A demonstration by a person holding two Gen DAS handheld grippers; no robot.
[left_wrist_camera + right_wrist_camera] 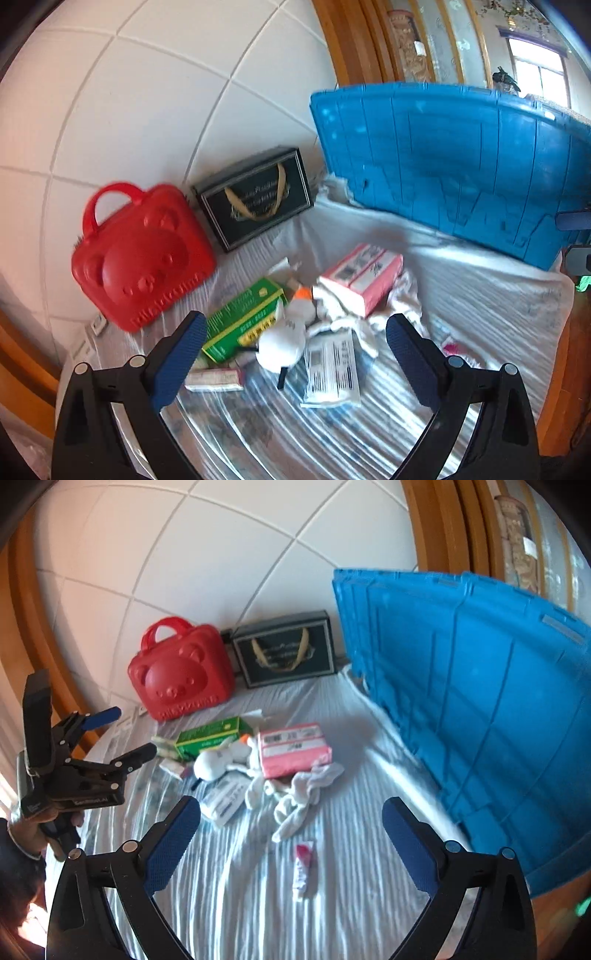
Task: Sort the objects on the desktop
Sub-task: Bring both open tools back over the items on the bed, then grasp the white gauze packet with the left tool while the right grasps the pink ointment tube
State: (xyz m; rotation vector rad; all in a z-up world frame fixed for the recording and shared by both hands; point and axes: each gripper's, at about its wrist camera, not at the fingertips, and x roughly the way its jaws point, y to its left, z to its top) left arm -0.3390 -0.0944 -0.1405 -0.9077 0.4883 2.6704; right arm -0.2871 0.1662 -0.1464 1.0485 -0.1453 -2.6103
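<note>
A pile lies on the striped cloth: a green box, a white plush toy, a pink pack, white socks, a barcoded packet and a small flat box. A small pink tube lies apart, nearer the right gripper. My left gripper is open and empty just in front of the plush toy; it also shows in the right wrist view. My right gripper is open and empty above the tube.
A big blue crate stands tilted at the right. A red bear-shaped case and a black gift box lean on the white tiled wall. Wooden frame edges the table.
</note>
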